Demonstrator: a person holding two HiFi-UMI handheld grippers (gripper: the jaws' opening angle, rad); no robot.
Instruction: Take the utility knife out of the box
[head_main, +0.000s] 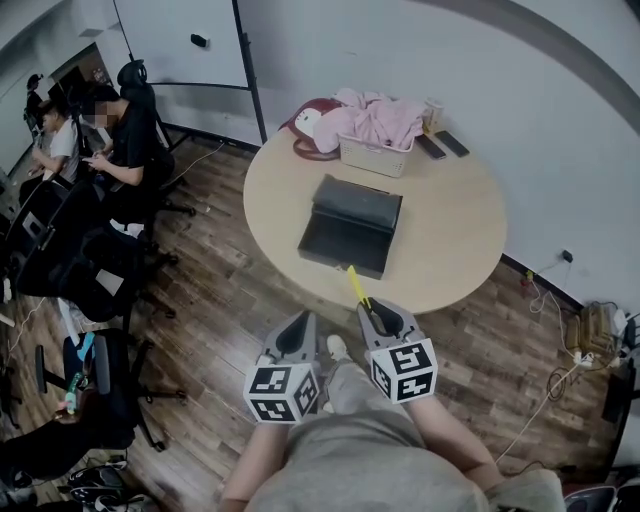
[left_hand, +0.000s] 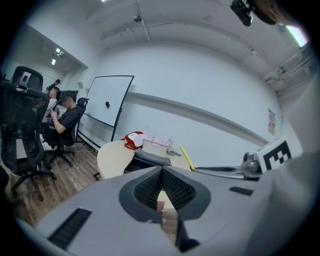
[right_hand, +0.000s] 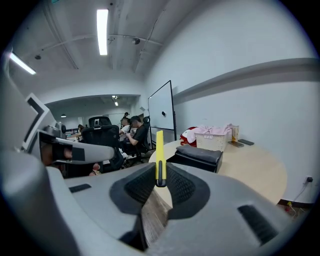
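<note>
Right tongs (head_main: 370, 310) tight on yellow utility knife (head_main: 357, 284)

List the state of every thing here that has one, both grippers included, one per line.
right gripper: shut on the utility knife.
left gripper: shut, nothing between its jaws.
utility knife: out of the box, clamped at one end, pointing towards the table; can't tell whether the blade is out.
box: on the table, looks open, lid tilted back.
basket: upright, pink cloth heaped in it.
</note>
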